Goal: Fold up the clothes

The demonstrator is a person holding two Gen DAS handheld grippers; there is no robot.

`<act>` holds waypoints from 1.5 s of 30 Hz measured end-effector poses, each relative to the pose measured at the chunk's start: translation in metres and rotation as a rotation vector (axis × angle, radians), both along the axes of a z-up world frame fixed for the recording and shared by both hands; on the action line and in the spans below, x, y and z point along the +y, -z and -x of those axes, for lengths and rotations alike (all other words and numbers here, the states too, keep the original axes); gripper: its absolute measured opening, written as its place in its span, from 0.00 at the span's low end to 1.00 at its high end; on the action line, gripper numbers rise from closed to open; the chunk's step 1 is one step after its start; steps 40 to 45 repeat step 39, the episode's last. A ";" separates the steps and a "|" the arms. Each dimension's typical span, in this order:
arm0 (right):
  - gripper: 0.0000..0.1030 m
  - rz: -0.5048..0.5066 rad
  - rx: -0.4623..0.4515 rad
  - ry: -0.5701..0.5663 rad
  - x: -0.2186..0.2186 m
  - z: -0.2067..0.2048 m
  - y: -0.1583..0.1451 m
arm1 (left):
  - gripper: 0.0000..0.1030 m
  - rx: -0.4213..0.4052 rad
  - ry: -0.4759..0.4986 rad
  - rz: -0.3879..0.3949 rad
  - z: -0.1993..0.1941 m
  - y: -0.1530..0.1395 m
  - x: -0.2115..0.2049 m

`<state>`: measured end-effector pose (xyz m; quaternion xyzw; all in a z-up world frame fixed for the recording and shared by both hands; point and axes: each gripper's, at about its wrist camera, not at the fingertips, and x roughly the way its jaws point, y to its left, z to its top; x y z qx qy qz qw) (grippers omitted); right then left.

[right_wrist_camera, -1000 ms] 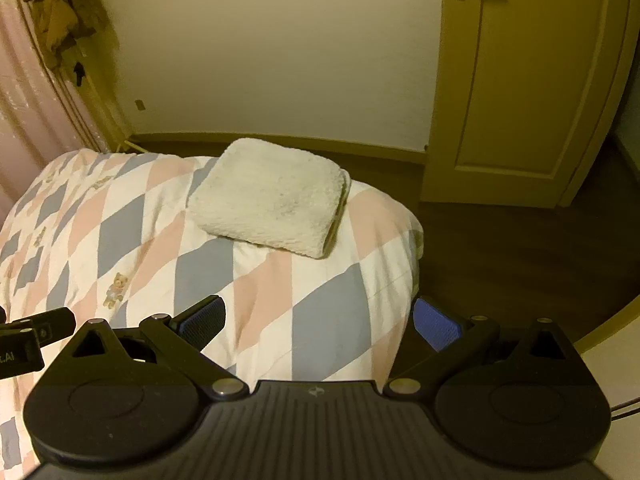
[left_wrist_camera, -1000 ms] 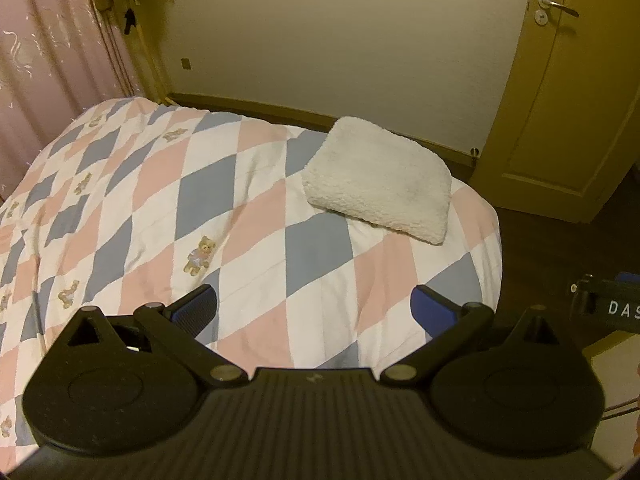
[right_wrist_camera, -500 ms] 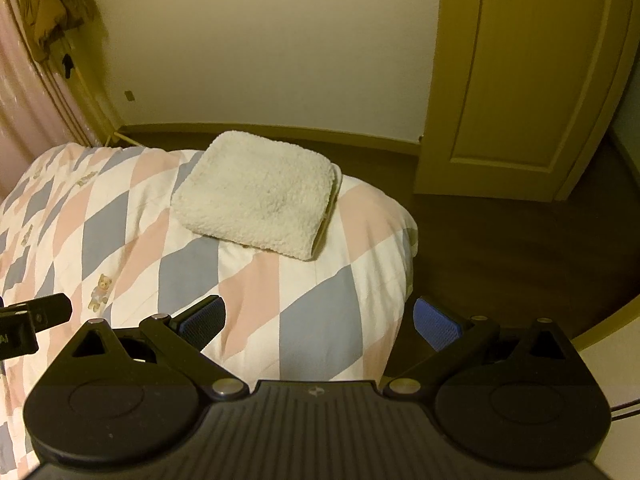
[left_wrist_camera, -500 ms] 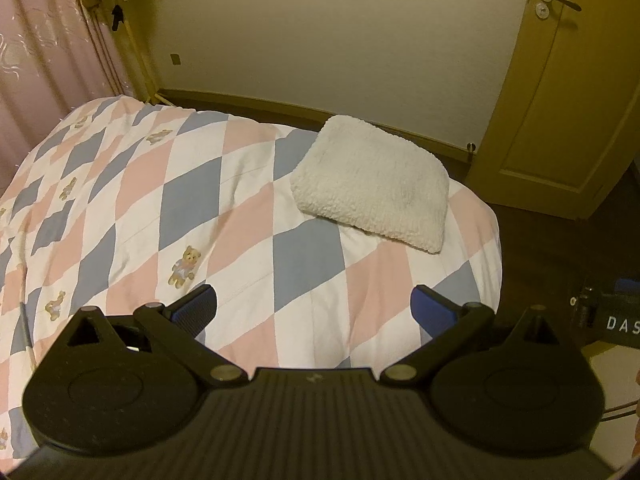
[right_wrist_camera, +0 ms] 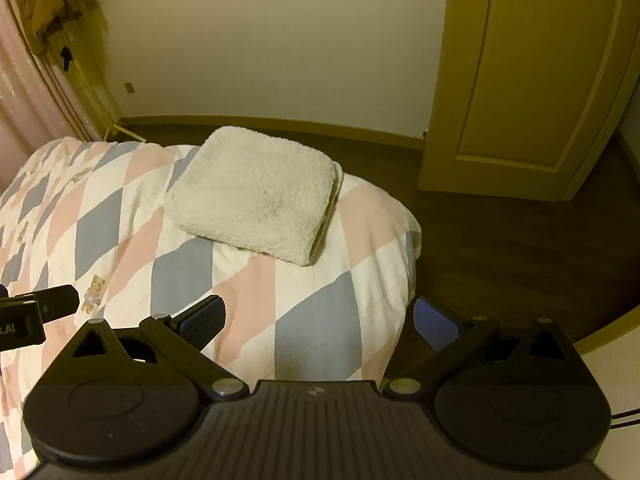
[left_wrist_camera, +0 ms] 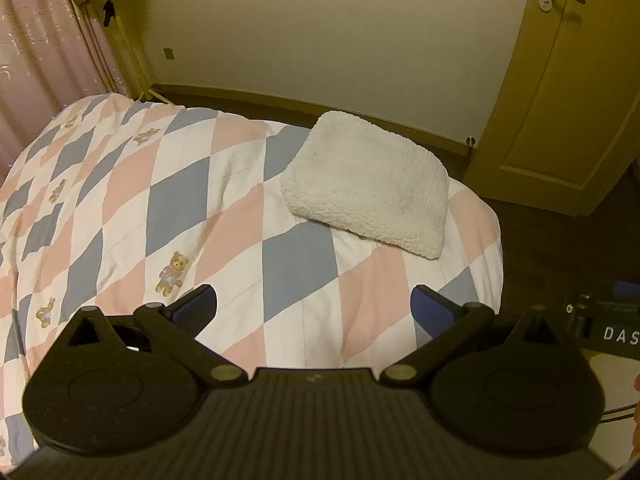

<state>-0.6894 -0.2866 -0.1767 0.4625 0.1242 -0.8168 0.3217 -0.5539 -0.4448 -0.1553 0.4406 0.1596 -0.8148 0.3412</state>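
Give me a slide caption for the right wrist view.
Open right gripper above the quilt, facing a folded white fleece.

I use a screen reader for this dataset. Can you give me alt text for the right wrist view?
A folded white fleece garment lies on a bed quilt of pink, blue and white diamonds. The open, empty right gripper hovers in front, with a closed door behind.

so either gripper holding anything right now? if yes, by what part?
Nothing is held. The left gripper and the right gripper are both open and empty above the quilt; the folded fleece garment lies untouched ahead of them.
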 end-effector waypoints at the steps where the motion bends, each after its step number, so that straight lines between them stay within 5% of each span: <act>1: 1.00 -0.002 -0.002 0.000 -0.001 0.001 0.001 | 0.99 -0.002 0.001 0.000 0.001 0.001 0.000; 45: 1.00 0.007 -0.019 -0.044 -0.012 0.087 0.013 | 0.99 -0.029 -0.009 0.033 0.081 0.006 -0.003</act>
